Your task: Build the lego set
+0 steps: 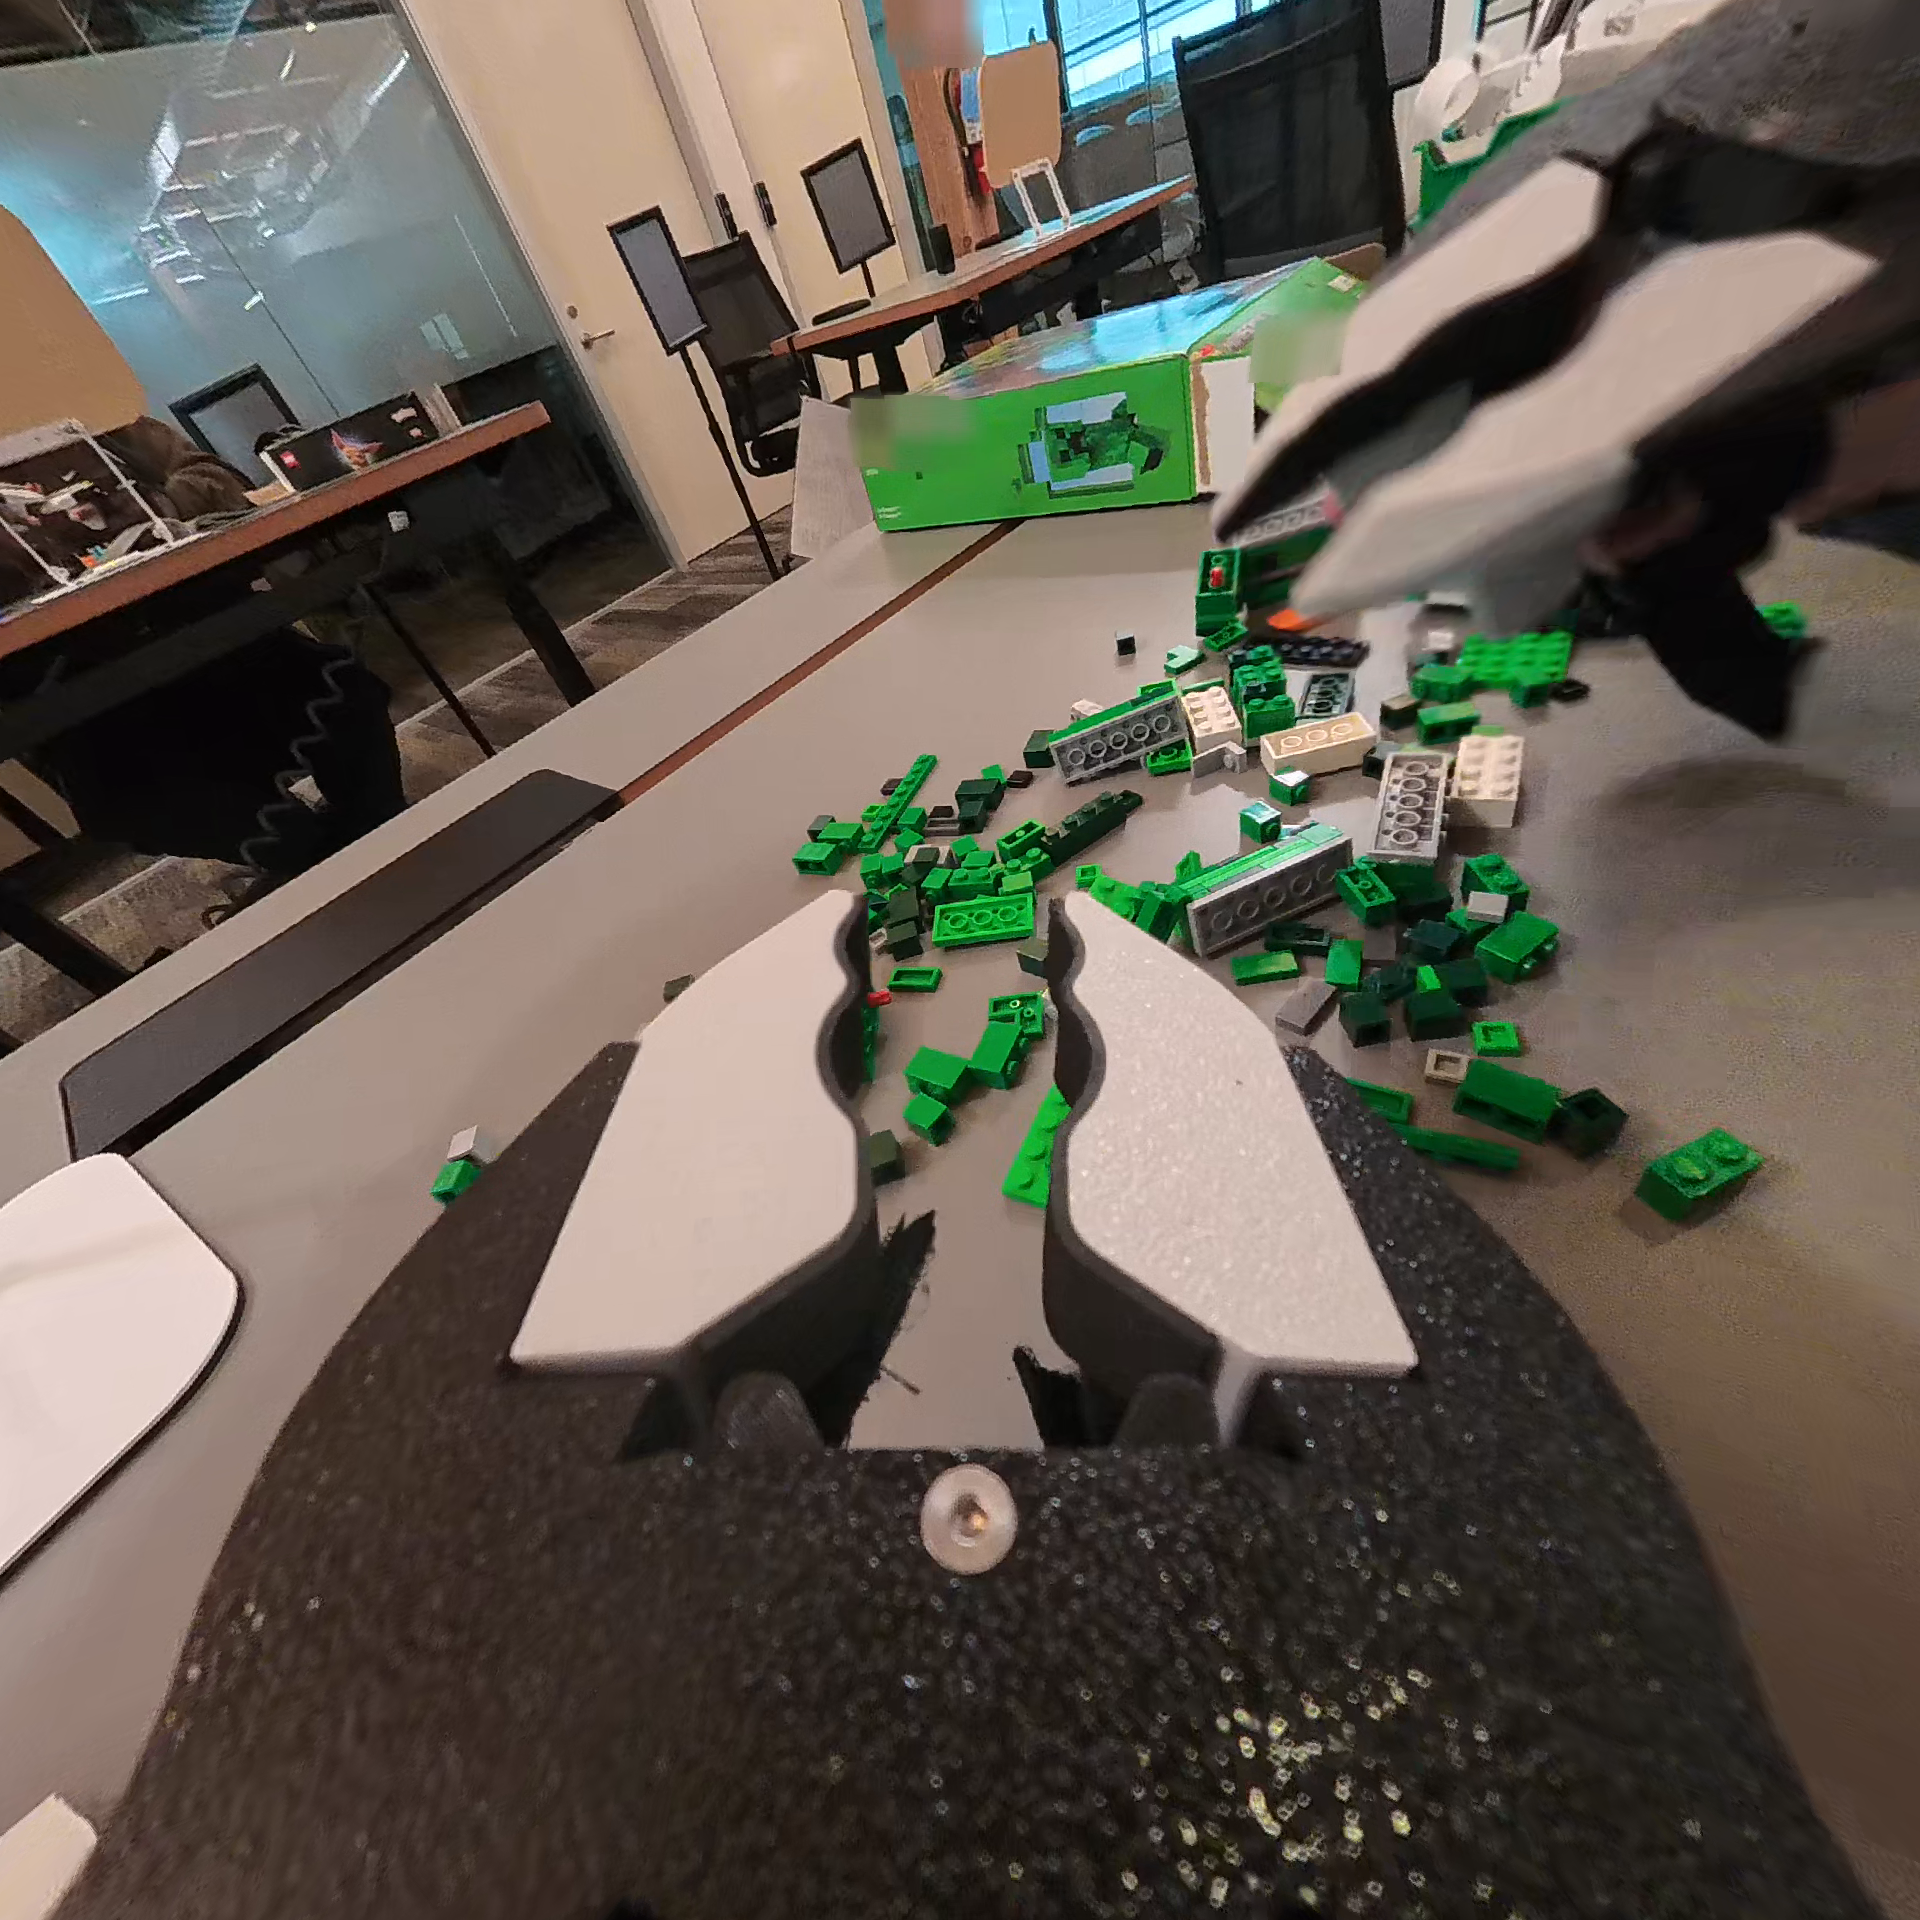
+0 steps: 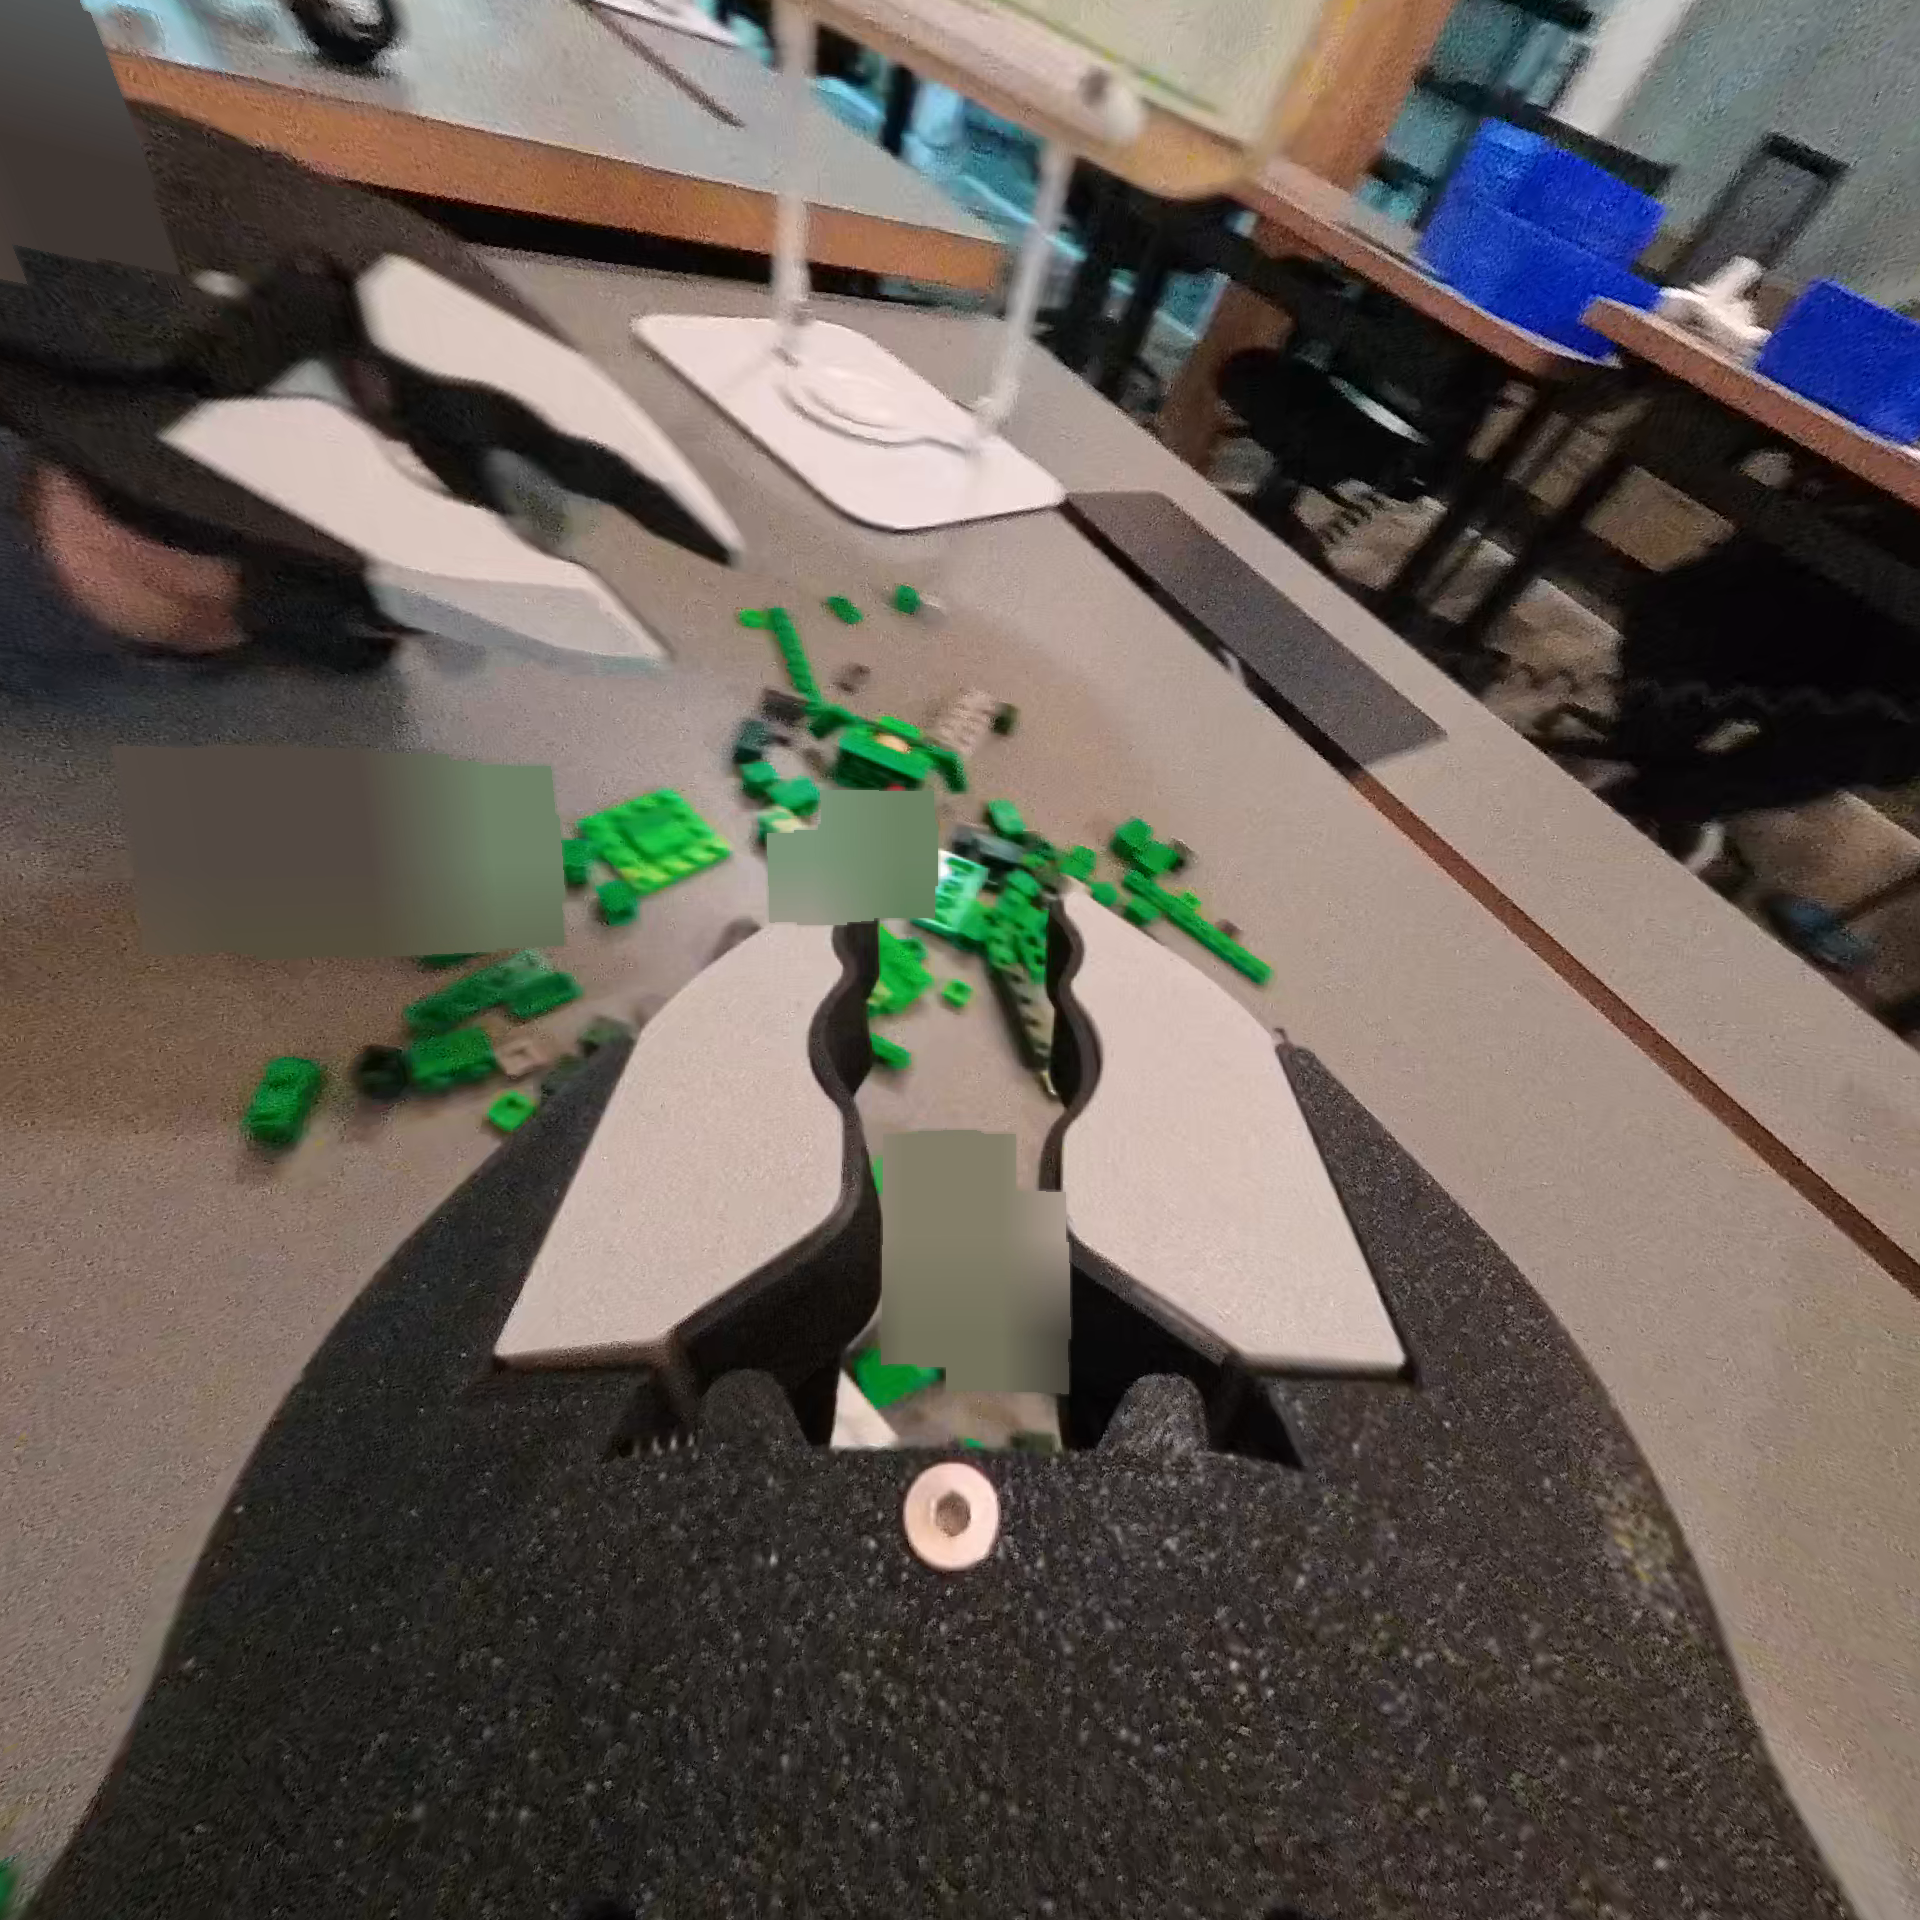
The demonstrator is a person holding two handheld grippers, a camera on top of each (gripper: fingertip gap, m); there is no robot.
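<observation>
Dozens of loose lego pieces [image 1: 1247, 894] lie scattered on the grey table [image 1: 623, 935], near the green box [image 1: 1029, 447]; we find nothing assembled. We judge them light, rigid and slick, best pinched across flat sides, the long grey brick [image 1: 1268, 899] by its long faces. Left gripper [image 1: 961, 935] and right gripper [image 2: 951, 935] both hover with jaws apart, empty.

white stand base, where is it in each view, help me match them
Left wrist view: white stand base at the left edge, cut off by the frame.
Right wrist view: same base at upper centre, clear legs rising from it.
Shared landmark: dark table inset beside it.
</observation>
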